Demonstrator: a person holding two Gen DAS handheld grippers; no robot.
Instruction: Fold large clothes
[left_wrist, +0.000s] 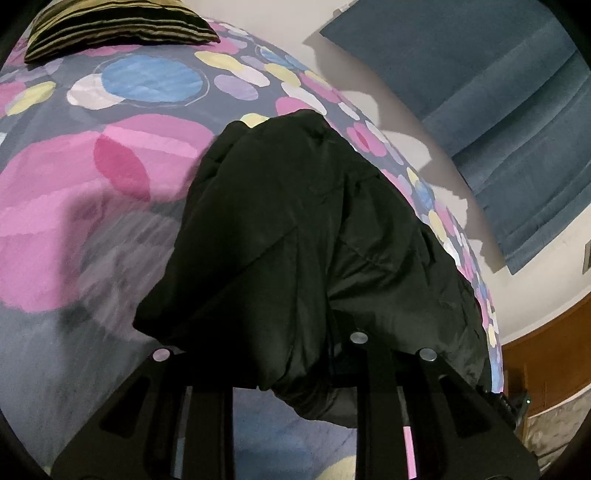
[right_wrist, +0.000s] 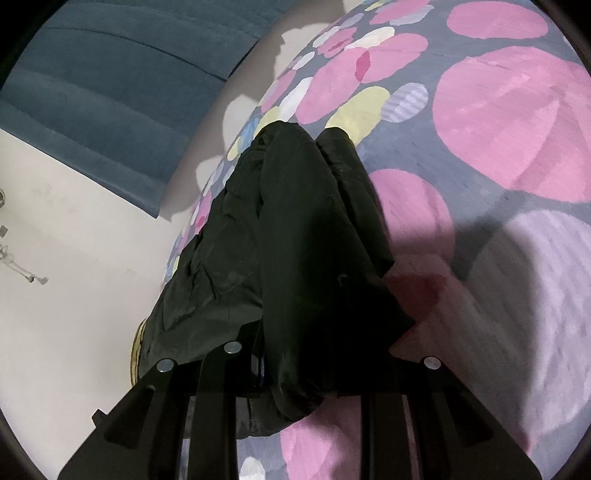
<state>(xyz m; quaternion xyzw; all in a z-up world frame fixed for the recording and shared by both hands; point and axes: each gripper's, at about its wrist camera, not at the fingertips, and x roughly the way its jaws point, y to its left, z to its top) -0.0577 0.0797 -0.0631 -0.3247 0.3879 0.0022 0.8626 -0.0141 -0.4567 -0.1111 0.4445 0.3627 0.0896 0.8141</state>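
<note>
A large black jacket-like garment (left_wrist: 295, 221) lies bunched along one edge of a bed with a grey cover printed with pink, blue and yellow circles (left_wrist: 110, 184). My left gripper (left_wrist: 295, 354) is shut on a fold of it; the cloth drapes over the jaws and hides the fingertips. In the right wrist view the same black garment (right_wrist: 303, 221) runs away from me along the bed's edge, on the cover (right_wrist: 498, 129). My right gripper (right_wrist: 299, 354) is shut on another bunched fold, which hangs down between the jaws.
A black and yellow striped pillow (left_wrist: 118, 26) lies at the far end of the bed. Beyond the bed's edge are a pale surface (right_wrist: 74, 332) and a blue ribbed fabric (left_wrist: 498, 92) (right_wrist: 92, 92). A wooden band (left_wrist: 546, 350) shows at the lower right.
</note>
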